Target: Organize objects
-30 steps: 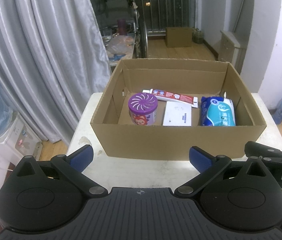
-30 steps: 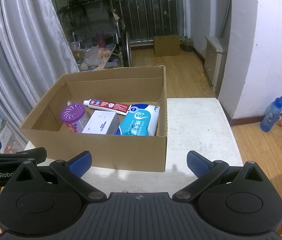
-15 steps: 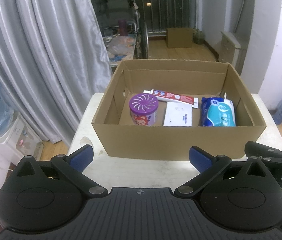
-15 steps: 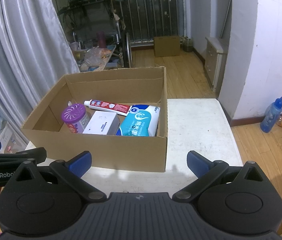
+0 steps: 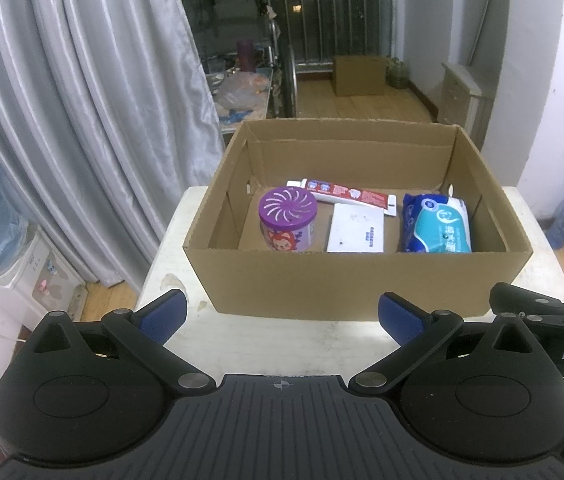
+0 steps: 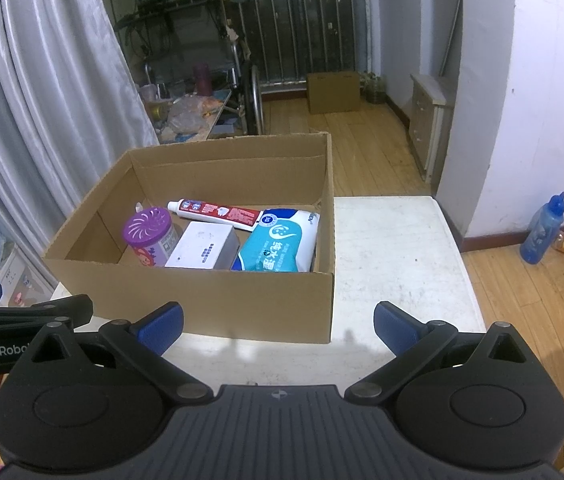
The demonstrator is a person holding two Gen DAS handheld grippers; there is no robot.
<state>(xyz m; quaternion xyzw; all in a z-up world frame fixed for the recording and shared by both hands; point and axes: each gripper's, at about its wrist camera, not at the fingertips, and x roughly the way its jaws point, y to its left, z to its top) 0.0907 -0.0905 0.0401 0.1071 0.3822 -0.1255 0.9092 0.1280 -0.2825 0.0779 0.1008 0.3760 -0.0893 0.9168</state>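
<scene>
While I held both grippers back from the cardboard box (image 5: 357, 284) on the white table (image 6: 397, 256), my left gripper (image 5: 280, 314) and right gripper (image 6: 278, 326) gaped wide, gripping nothing. Inside, left to right, stood the purple jar (image 5: 287, 220), upright; the white carton (image 5: 355, 229), lying flat; and the blue wipes pack (image 5: 437, 224), long axis running front to back. Behind them the toothpaste tube (image 5: 343, 195) lay crosswise, cap pointing left.

I count one cardboard box (image 5: 355, 280) on my counter (image 6: 393, 248). Inside it are four things: one purple-lidded canister (image 5: 287, 219), one toothpaste tube (image 5: 347, 197), one white carton (image 5: 355, 234) and one blue wipes pack (image 5: 437, 224). On the floor: one blue bottle (image 6: 541, 230) and one second cardboard box (image 6: 333, 92).
</scene>
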